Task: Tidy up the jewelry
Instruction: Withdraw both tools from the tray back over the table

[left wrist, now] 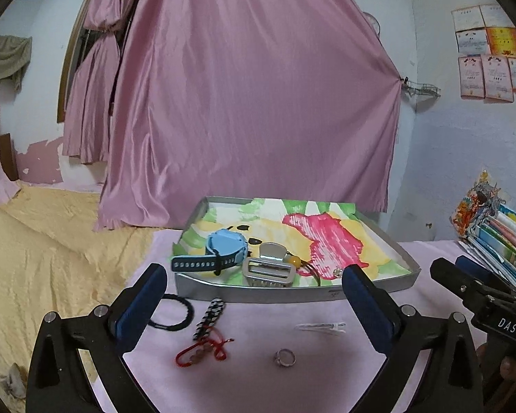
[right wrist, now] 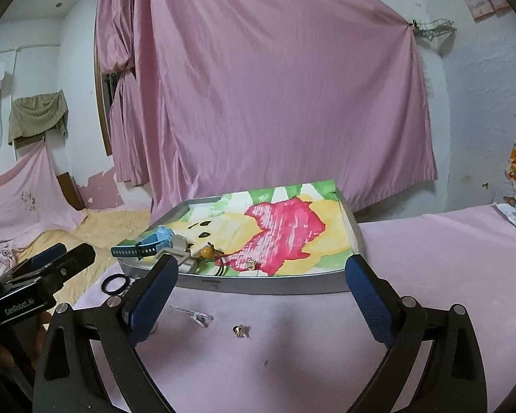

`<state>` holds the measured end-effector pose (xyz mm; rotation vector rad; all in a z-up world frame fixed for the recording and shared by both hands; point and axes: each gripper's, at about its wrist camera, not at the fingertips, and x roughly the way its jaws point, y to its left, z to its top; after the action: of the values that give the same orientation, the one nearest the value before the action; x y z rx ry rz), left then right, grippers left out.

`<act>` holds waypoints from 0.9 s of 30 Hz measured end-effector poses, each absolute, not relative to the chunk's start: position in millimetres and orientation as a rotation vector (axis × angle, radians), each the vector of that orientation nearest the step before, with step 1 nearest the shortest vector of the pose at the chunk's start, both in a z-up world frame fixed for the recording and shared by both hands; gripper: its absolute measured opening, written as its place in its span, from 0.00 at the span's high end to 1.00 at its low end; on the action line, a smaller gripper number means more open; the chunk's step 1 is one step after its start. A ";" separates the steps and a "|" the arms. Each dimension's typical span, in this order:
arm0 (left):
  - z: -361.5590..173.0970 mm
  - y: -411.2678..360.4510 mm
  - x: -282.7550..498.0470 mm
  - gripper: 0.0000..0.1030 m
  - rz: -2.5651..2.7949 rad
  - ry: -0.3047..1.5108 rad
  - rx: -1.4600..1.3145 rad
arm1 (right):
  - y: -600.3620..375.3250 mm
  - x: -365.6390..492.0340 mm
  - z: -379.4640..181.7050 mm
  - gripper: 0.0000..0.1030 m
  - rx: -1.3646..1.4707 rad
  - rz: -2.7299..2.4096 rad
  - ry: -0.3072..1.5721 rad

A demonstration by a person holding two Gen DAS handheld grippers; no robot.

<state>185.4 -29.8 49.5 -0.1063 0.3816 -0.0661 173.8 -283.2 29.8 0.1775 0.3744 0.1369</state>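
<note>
A grey tray (left wrist: 292,294) lined with a flower print holds a blue watch (left wrist: 220,249), a silver buckle (left wrist: 268,272), an amber bead on a cord (left wrist: 294,261) and a small stud (left wrist: 336,272). On the pink cloth in front of it lie a black hair tie (left wrist: 170,313), a black-and-white braided band (left wrist: 210,316), a red cord bracelet (left wrist: 203,349), a clear clip (left wrist: 321,327) and a ring (left wrist: 285,358). My left gripper (left wrist: 254,296) hangs open above these, empty. My right gripper (right wrist: 261,280) is open and empty before the tray (right wrist: 275,284), above the clip (right wrist: 192,315) and a small earring (right wrist: 241,331).
A pink curtain (left wrist: 258,103) hangs behind the tray. A yellow bedspread (left wrist: 44,241) lies to the left. A stack of colourful books (left wrist: 498,237) sits at the right edge of the table. The right gripper's body (left wrist: 481,289) shows at the left wrist view's right side.
</note>
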 end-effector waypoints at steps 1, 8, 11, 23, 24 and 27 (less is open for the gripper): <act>49.9 -28.6 182.8 0.01 -0.063 0.374 -0.106 | -283.0 169.4 30.5 0.07 0.177 0.137 0.366; 51.5 -19.6 156.8 0.01 -0.068 0.313 -0.112 | -280.1 140.4 33.8 0.01 0.177 0.145 0.304; 52.1 -17.3 147.1 0.00 -0.068 0.287 -0.110 | -277.5 131.6 33.7 0.01 0.170 0.142 0.293; 45.1 -3.1 118.1 0.00 -0.047 0.261 -0.091 | -255.1 108.1 30.2 0.01 0.141 0.160 0.277; 44.2 -1.6 116.9 0.00 -0.047 0.262 -0.091 | -252.5 106.9 29.1 0.01 0.138 0.162 0.279; 41.6 5.0 112.9 0.00 -0.044 0.266 -0.089 | -246.2 106.1 26.6 0.01 0.130 0.170 0.290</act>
<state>112.9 5.0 41.6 -0.0892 0.2658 -0.0444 106.1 -246.2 26.6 0.1305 0.2897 0.1701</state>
